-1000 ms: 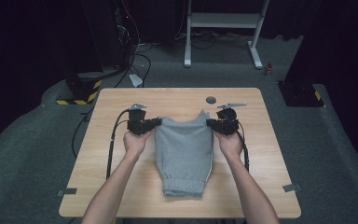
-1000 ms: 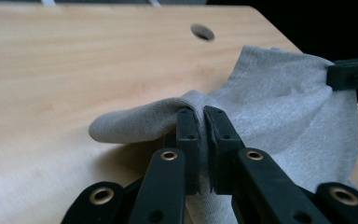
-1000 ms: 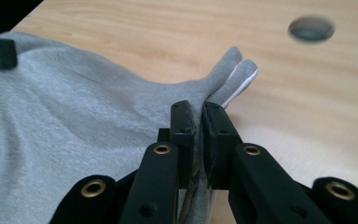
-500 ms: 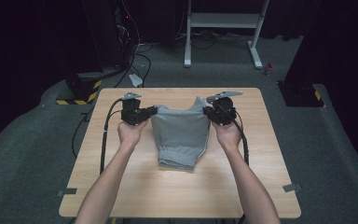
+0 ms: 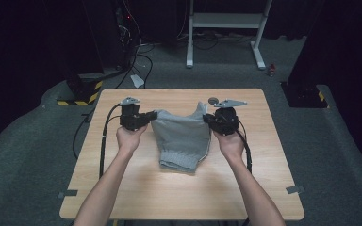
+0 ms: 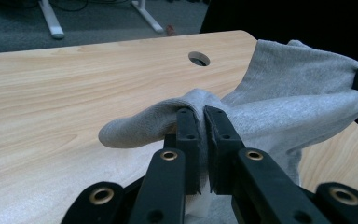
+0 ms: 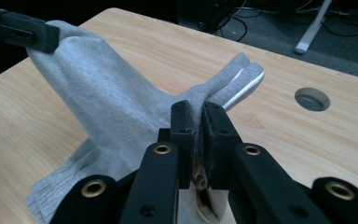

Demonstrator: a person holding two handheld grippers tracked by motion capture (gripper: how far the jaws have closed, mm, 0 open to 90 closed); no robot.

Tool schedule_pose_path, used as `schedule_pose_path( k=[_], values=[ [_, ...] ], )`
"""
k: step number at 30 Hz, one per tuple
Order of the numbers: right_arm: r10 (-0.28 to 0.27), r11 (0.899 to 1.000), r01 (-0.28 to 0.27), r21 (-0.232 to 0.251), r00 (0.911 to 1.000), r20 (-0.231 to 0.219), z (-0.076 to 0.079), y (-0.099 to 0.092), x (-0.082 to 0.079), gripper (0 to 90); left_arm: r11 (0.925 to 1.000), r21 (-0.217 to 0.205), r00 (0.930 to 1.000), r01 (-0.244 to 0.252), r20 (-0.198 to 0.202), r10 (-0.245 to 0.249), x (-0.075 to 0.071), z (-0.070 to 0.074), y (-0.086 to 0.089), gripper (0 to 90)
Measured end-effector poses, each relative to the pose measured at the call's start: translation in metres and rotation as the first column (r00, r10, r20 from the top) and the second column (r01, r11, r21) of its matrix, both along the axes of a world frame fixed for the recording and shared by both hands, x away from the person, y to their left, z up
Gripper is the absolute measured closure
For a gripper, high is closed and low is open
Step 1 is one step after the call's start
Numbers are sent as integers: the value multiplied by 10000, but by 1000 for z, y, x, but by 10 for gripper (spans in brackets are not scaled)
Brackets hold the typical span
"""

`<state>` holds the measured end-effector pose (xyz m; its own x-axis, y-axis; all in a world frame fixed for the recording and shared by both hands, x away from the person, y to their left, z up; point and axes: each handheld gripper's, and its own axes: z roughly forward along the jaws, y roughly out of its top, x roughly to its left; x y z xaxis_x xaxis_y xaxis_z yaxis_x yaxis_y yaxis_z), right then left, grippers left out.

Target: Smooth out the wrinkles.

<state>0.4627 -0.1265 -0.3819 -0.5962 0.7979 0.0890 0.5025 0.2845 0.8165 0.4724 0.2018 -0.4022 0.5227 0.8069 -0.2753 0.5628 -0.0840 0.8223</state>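
A grey knitted garment (image 5: 181, 136) hangs stretched between my two grippers above the wooden table (image 5: 122, 188), its ribbed hem still resting on the tabletop. My left gripper (image 5: 152, 116) is shut on the garment's left upper corner; its jaws pinch a fold of grey cloth (image 6: 168, 116) at my left gripper (image 6: 201, 116). My right gripper (image 5: 207, 117) is shut on the right upper corner, where a white-lined edge (image 7: 242, 86) sticks out past my right gripper (image 7: 195, 114). The garment (image 7: 98, 107) slopes down from the other gripper's jaw at top left.
A round cable hole (image 5: 213, 100) lies in the table near its far edge, just beyond the right gripper. On the floor behind the table are a white desk frame (image 5: 226, 28) and cables. The tabletop's near half is bare wood.
Both grippers have lifted and moved toward the table's far edge with the garment; it now hangs between them, and its hem has slid farther from the near edge.
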Motion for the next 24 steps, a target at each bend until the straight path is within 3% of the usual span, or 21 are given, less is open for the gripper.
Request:
schedule_pose_path(
  k=[2, 16, 24],
  values=[
    [52, 10000, -52, 60, 10000, -7, -2, -1, -5, 837, 9995, 304, 9999, 115, 24, -116, -2, -1, -1, 847],
    [610, 9980, -610, 158, 9981, 59, -14, 5, -33, 837, 9992, 291, 9996, 270, 32, -271, -16, -10, 0, 846],
    [708, 9971, -706, 284, 9975, -45, -31, 1, -55, 836, 9977, 377, 9984, 568, 52, -571, -27, -17, 1, 845]
  ],
)
